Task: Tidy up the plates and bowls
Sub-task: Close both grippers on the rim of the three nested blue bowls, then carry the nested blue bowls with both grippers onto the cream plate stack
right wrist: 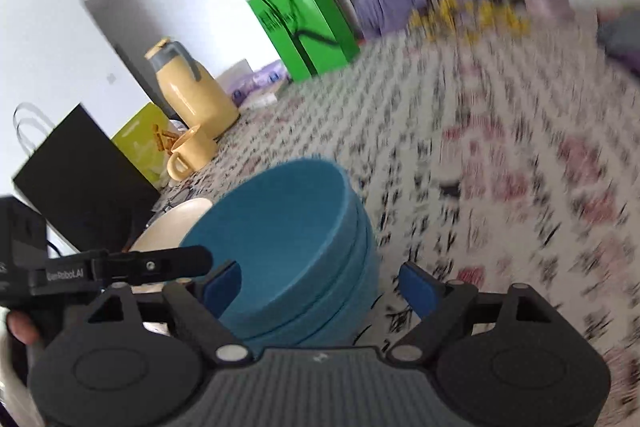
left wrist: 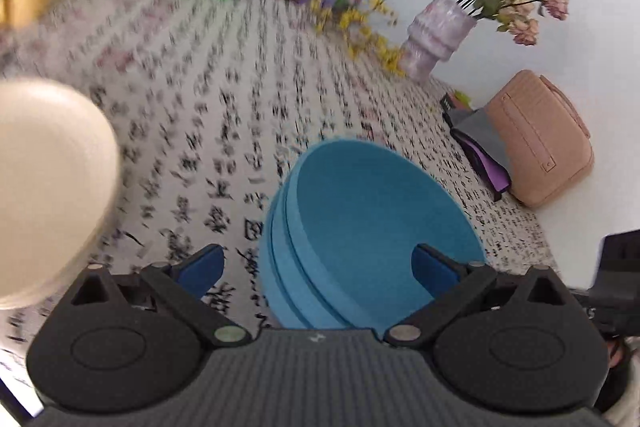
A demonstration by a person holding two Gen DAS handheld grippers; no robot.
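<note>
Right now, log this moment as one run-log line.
left gripper: open, straddling rim of blue bowl stack | right gripper: open, straddling same stack | cream plate: beside stack | views motion-blurred

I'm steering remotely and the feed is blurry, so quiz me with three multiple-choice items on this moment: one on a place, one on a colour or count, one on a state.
1. Where does the cream dish lie relative to the blue bowls, in the left wrist view?
A. to their left
B. inside them
C. to their right

2. What colour is the jug by the mug?
A. green
B. yellow
C. pink

3. How do both grippers stand?
A. shut on a bowl
B. shut on nothing
C. open

Answers:
1 A: the cream dish sits left of the blue bowls.
2 B: the jug beside the mug is yellow.
3 C: the left gripper and right gripper show spread fingers.
</note>
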